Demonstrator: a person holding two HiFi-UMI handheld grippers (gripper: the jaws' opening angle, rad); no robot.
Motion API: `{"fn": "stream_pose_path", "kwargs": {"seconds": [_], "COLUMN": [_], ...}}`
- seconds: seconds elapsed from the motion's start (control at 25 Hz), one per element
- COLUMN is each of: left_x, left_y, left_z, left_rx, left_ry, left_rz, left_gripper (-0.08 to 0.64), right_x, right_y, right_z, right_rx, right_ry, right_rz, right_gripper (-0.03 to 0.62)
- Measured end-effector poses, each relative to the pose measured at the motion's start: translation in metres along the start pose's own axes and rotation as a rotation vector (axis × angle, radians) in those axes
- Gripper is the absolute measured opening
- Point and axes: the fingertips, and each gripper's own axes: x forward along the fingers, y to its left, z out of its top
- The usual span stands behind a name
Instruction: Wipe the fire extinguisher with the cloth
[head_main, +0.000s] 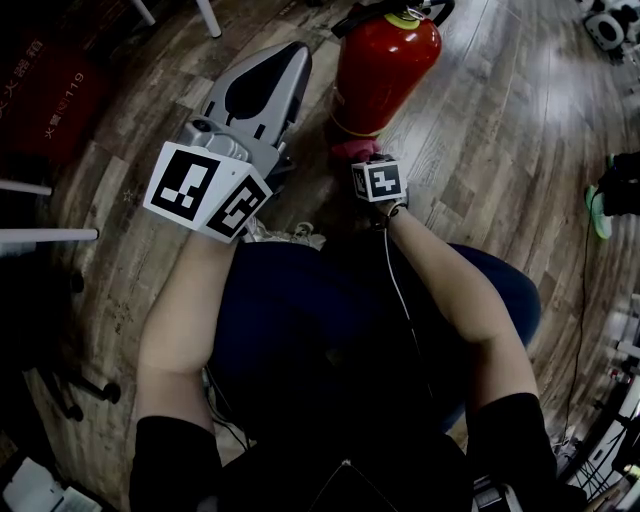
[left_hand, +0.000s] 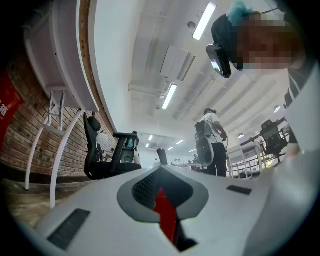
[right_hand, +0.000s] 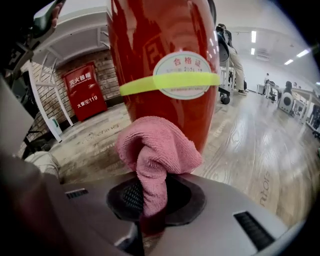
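Observation:
A red fire extinguisher (head_main: 385, 65) stands upright on the wooden floor ahead of me. In the right gripper view its body (right_hand: 165, 45) fills the top, with a round label and a yellow-green band. My right gripper (head_main: 357, 160) is shut on a pink cloth (right_hand: 157, 150), which is bunched up against the lower front of the cylinder. The cloth (head_main: 350, 150) shows at the extinguisher's base. My left gripper (head_main: 295, 55) is raised just left of the extinguisher, apart from it. Its jaws (left_hand: 161, 172) lie together with nothing held; only a red sliver shows through the slit.
A red fire-equipment box (head_main: 50, 100) sits at the left by the brick wall (right_hand: 85, 90). White table legs (left_hand: 55, 150) and a black office chair (left_hand: 102, 150) stand nearby. A person (left_hand: 212, 140) stands farther off. Someone's shoe (head_main: 600, 210) is at the right. My knees (head_main: 330, 320) lie below.

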Motion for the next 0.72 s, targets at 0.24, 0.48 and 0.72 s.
{"fn": "stream_pose_path", "kwargs": {"seconds": [0.24, 0.48, 0.72], "left_x": [0.001, 0.0, -0.002], "left_y": [0.0, 0.002, -0.001], "left_z": [-0.006, -0.013, -0.013], "left_rx": [0.006, 0.008, 0.025], "left_ry": [0.017, 0.04, 0.048], "left_rz": [0.006, 0.023, 0.017], "left_gripper": [0.012, 0.012, 0.012], "right_x": [0.017, 0.005, -0.061], "right_y": [-0.014, -0.006, 0.044], "right_z": [-0.017, -0.013, 0.033], "right_rx": [-0.104, -0.137, -0.268], "right_ry": [0.042, 0.042, -0.095], "right_rz": [-0.038, -0.015, 0.071], "right_gripper": [0.061, 0.061, 0.061]}}
